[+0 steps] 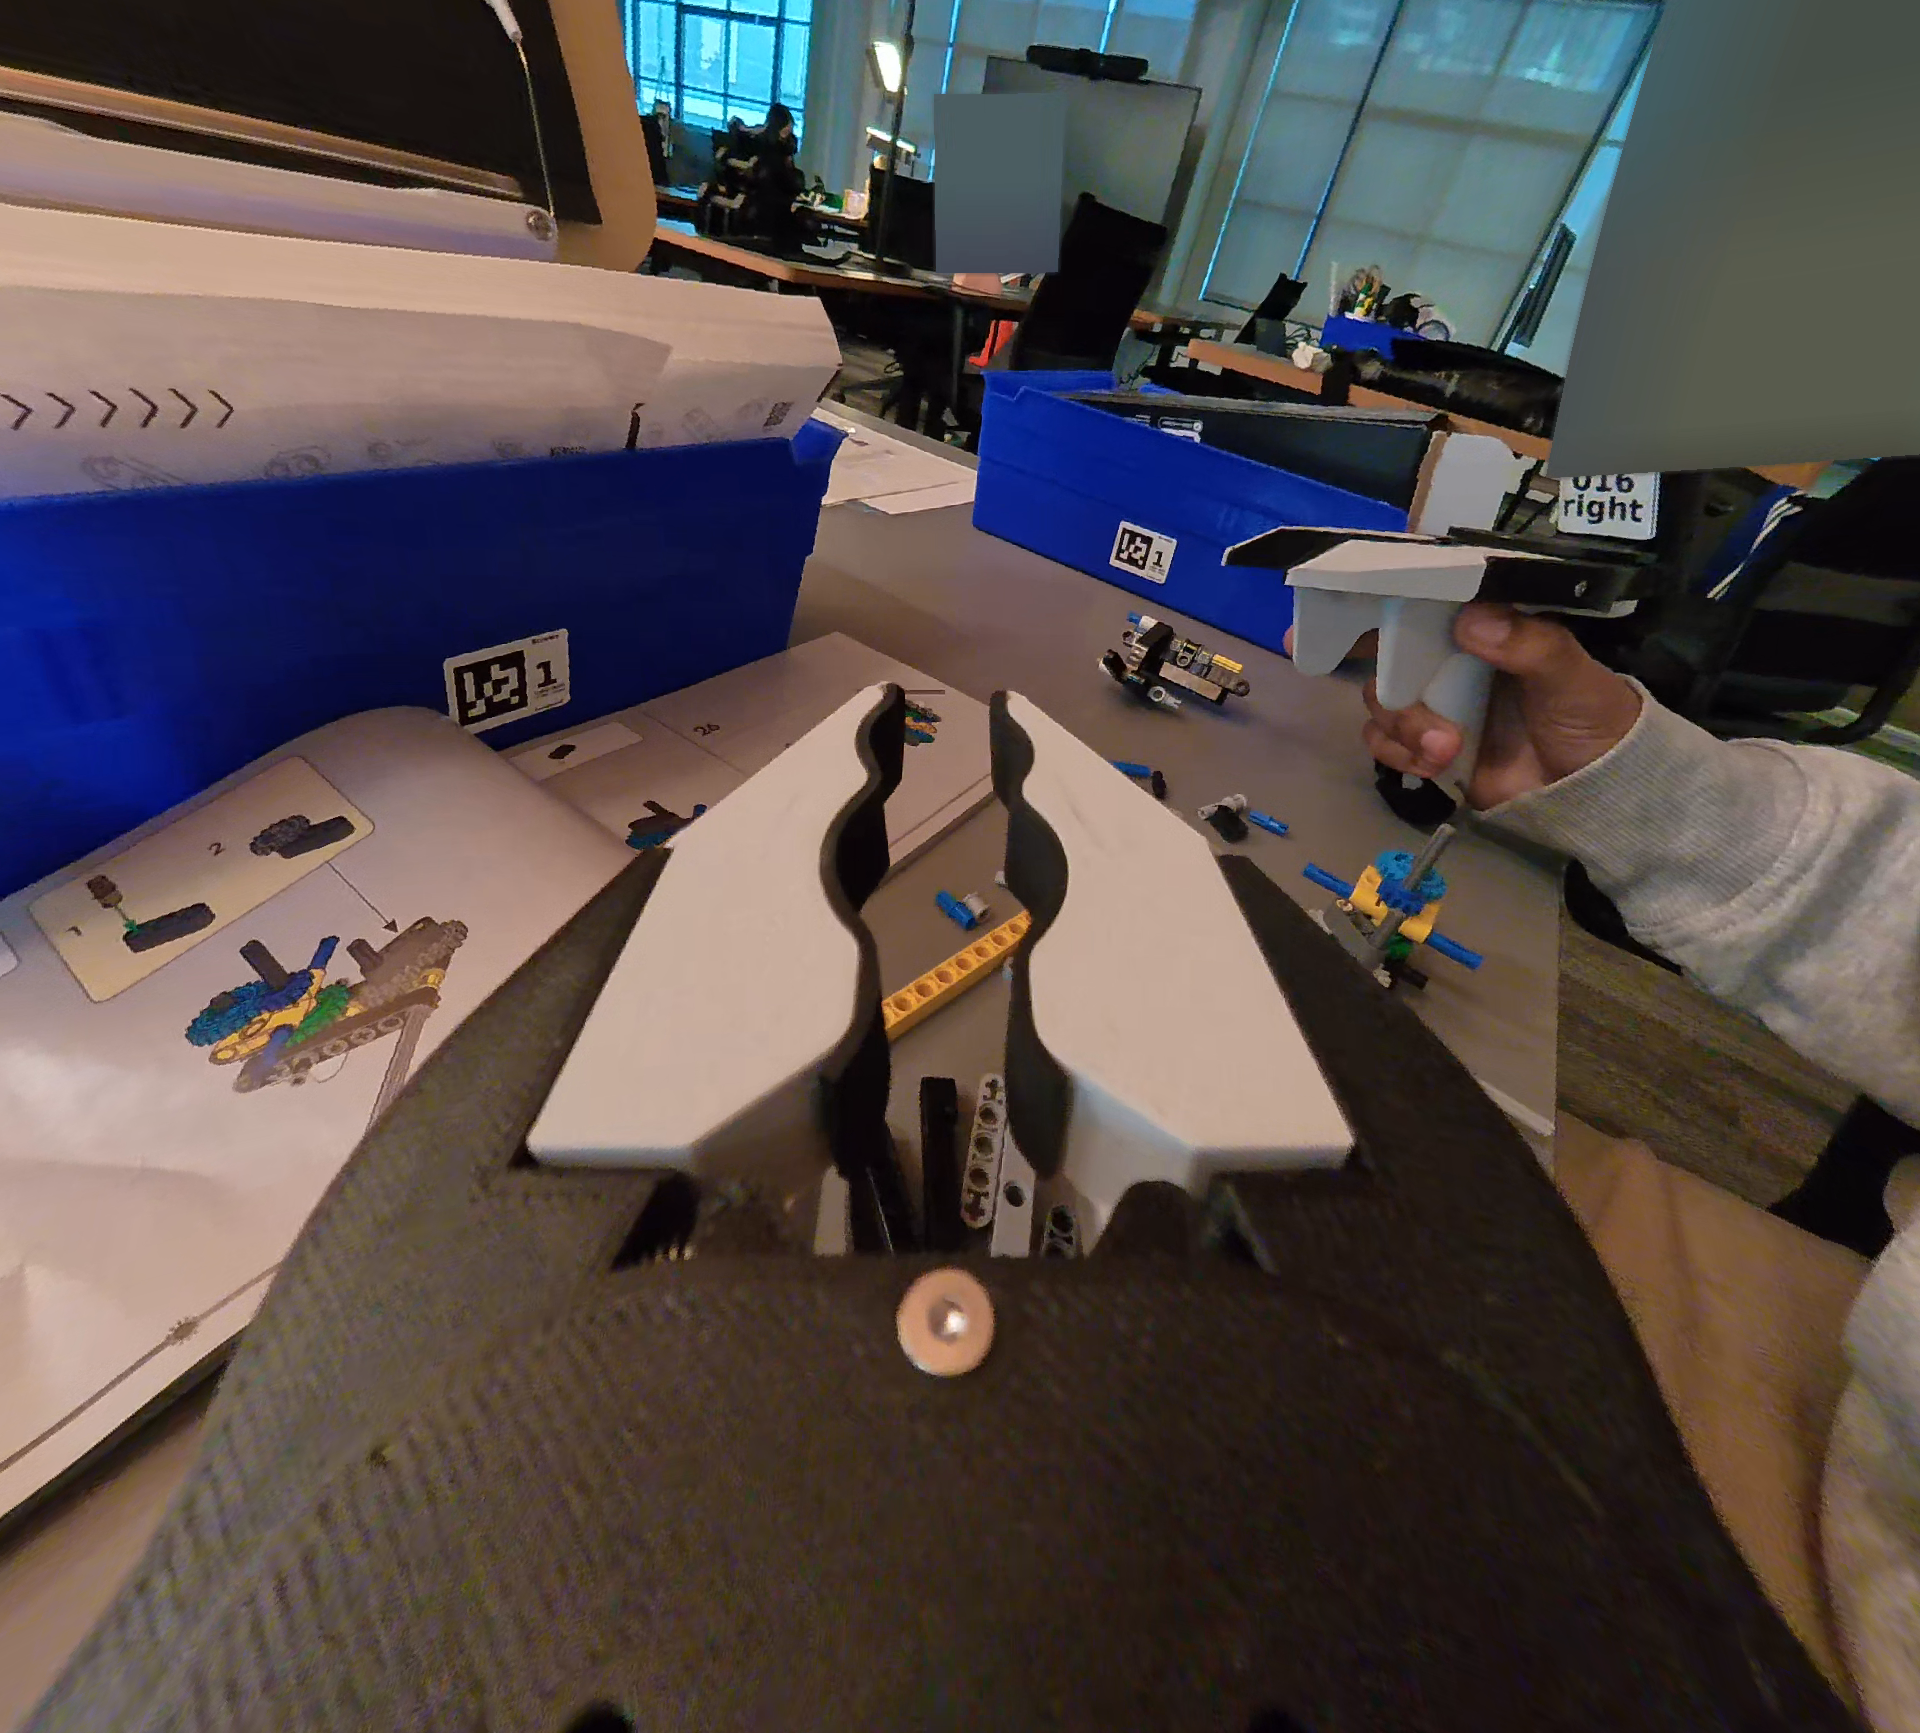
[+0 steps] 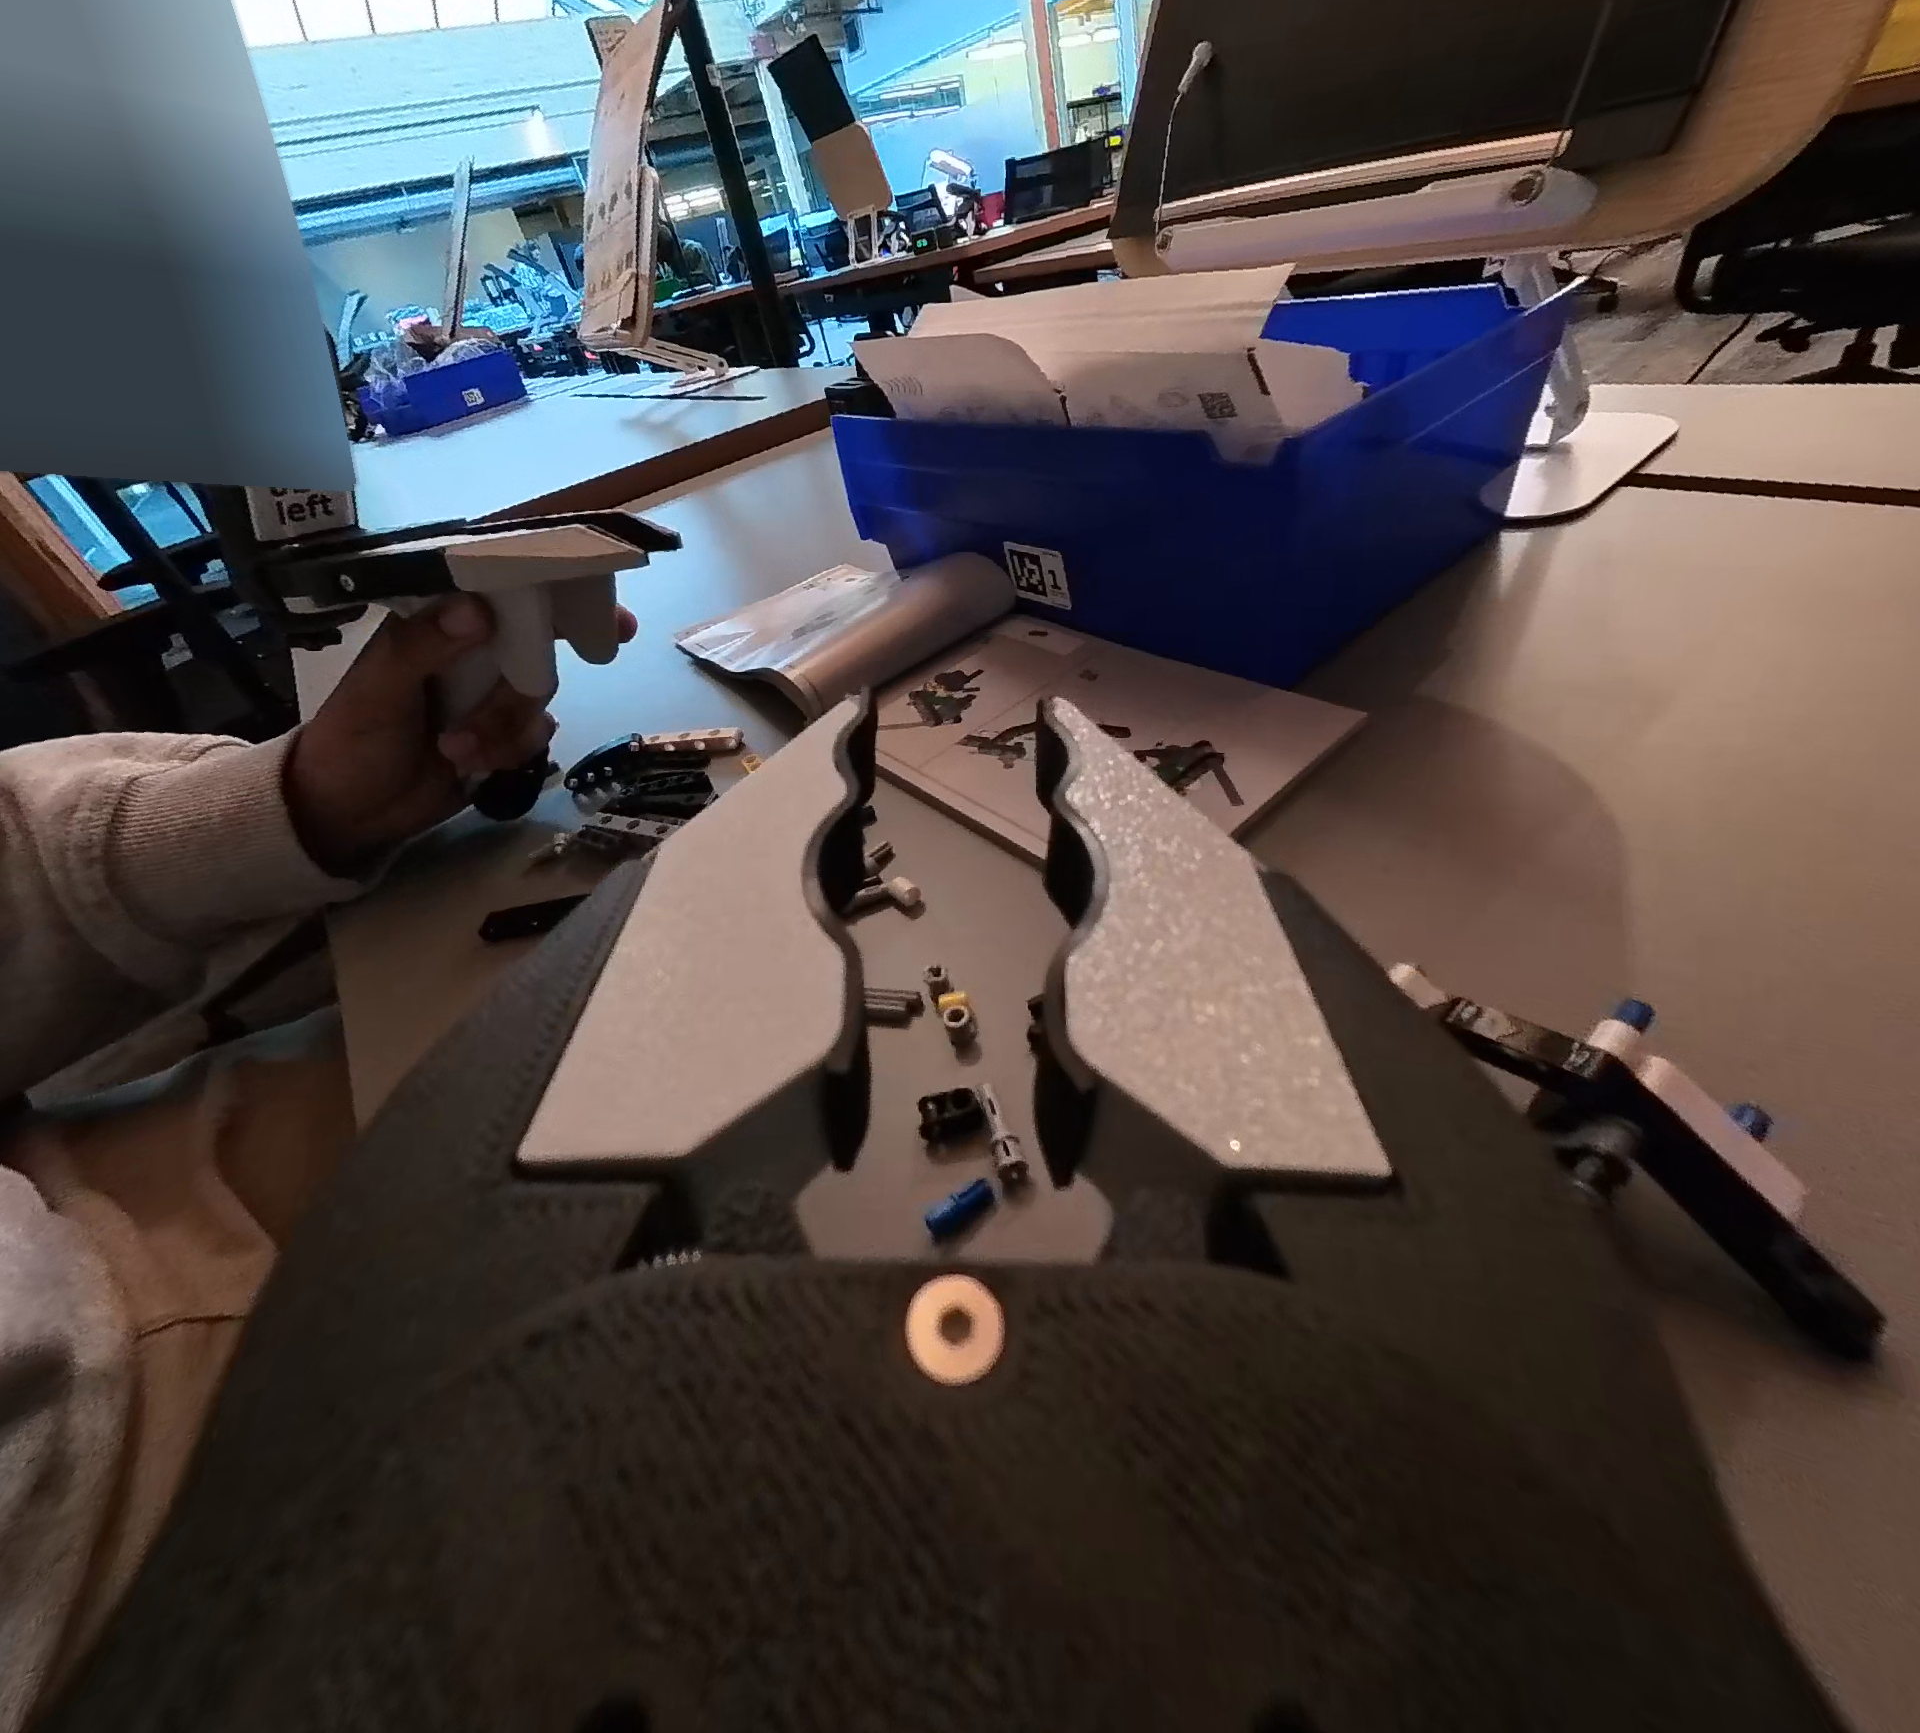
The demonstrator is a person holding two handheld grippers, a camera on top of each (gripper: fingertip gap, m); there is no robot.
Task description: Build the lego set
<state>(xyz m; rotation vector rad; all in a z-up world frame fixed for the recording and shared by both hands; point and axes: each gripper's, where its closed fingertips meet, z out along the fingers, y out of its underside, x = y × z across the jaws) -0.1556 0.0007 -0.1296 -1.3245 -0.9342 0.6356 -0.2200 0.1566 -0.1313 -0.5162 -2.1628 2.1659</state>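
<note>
While both hover over table, left tool, right tool gape empty.

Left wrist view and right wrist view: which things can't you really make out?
- Left wrist view: yellow beam, ends hidden behind the left gripper.
- Left wrist view: booklet, partly covered by that gripper.
- Right wrist view: black-and-white assembly, blurred, partly behind the right gripper.
</note>
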